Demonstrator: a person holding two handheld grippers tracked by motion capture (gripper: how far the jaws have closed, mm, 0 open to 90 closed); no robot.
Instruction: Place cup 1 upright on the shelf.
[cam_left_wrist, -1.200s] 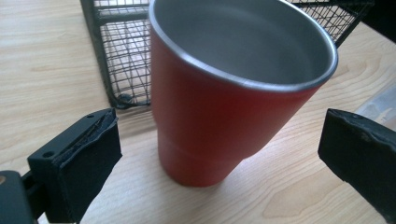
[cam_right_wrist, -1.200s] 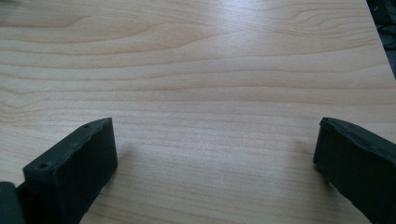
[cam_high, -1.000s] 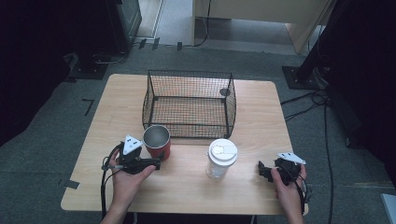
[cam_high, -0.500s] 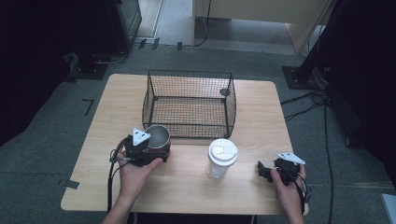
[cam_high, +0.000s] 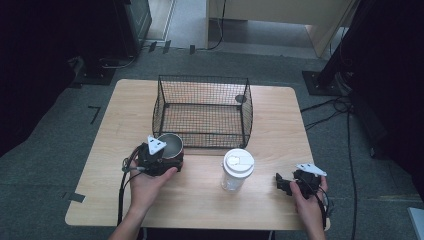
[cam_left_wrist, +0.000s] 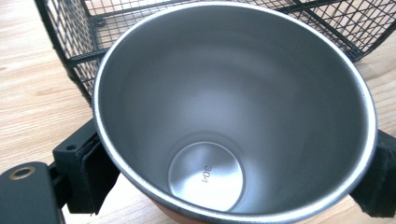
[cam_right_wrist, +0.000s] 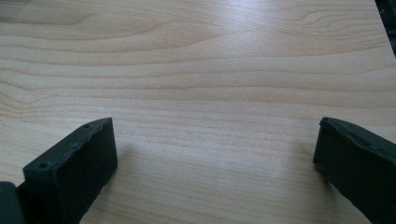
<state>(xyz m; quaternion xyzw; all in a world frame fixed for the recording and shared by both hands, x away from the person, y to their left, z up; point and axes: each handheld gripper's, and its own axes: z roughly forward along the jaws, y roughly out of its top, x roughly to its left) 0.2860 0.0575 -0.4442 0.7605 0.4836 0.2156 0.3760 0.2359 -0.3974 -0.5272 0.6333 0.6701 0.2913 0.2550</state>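
the high view is dim, soft and slightly grainy, its surroundings sinking into near black around the lit table (cam_high: 280, 110). the gripper views are brighter: a pale sheen inside the steel cup (cam_left_wrist: 233, 107), overhead glare on wood grain, soft shadows beside blurred near jaws.

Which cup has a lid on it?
The white cup, standing alone mid-table, has a lid. The steel cup, held between the left gripper's jaws by the basket, is open and empty.

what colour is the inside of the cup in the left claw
Plain brushed silver steel inside the cup; the left gripper view shows it best.
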